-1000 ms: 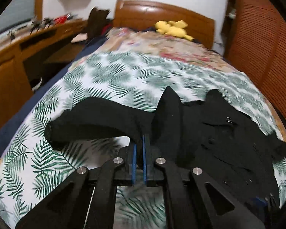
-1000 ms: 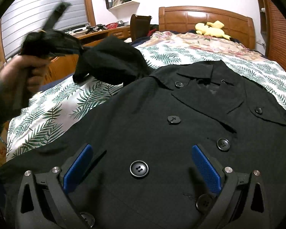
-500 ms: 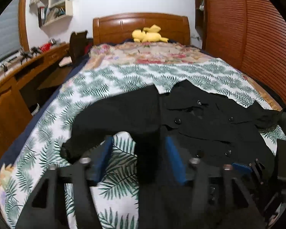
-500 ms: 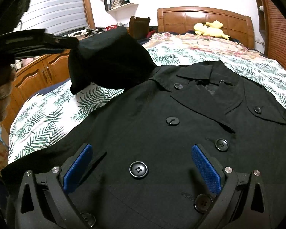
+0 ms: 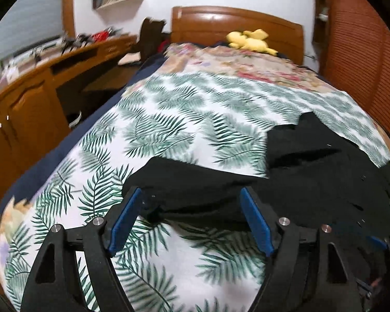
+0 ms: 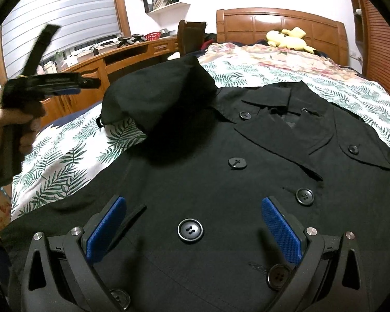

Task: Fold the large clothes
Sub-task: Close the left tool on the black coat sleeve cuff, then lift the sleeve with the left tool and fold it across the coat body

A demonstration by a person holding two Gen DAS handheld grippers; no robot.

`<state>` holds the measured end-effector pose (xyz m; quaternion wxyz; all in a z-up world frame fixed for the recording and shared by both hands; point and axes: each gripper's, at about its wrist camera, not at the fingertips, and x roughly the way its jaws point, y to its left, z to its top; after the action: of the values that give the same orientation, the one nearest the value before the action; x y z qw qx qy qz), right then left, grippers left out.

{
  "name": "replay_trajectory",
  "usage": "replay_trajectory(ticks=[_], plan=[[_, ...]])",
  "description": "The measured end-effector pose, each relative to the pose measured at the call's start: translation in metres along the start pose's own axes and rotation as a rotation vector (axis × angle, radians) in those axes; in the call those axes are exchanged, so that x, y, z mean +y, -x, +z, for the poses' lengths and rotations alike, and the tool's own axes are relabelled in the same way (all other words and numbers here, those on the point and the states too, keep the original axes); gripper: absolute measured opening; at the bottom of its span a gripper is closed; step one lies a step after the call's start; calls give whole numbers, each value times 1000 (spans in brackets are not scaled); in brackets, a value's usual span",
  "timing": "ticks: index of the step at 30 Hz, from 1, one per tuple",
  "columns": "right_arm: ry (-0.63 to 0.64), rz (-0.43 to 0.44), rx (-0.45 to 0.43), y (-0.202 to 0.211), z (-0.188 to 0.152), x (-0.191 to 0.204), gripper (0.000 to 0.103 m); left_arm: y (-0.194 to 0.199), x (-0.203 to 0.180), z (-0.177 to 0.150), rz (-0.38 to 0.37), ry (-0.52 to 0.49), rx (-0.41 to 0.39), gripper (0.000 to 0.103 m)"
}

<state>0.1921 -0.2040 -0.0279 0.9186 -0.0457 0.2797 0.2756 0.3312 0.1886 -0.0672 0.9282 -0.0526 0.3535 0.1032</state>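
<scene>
sleeve [image 5: 195, 189] fold: left claw [image 5: 189, 221] just opening, empty, sleeve ahead; right claw [image 6: 192, 231] wide, empty, over coat [image 6: 221, 182]. next: regrip sleeve.

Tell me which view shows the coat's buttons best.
Right wrist: it looks over the black coat, front buttons sharp. Left wrist catches only the sleeve and a dark, blurred edge; no buttons are clear there.

Black double-breasted coat [image 6: 221, 182], front up, on the bed; one sleeve [image 6: 156, 96] folded inward
</scene>
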Motion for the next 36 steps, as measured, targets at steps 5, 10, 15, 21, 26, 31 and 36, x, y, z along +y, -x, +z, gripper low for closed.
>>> replay_trajectory(ticks=[5,10,15,21,26,31,36], plan=[[-4,7,6,-2,1,-2,103,-49,24,2,51,50,51,78],[-8,13,11,-3,1,-3,103,-88,37,-9,93,79,145,78],[-9,13,9,-2,0,-3,103,-98,37,-20,105,77,181,78],[-5,8,8,-2,0,-1,103,-93,33,-22,62,75,206,25],[5,7,-5,6,1,1,103,-35,10,-2,51,19,95,24],[5,-10,-37,33,-1,-4,103,37,-27,18,22,-54,-30,24],[9,-70,-72,67,-9,-12,103,98,-65,26,-37,-110,-118,24]])
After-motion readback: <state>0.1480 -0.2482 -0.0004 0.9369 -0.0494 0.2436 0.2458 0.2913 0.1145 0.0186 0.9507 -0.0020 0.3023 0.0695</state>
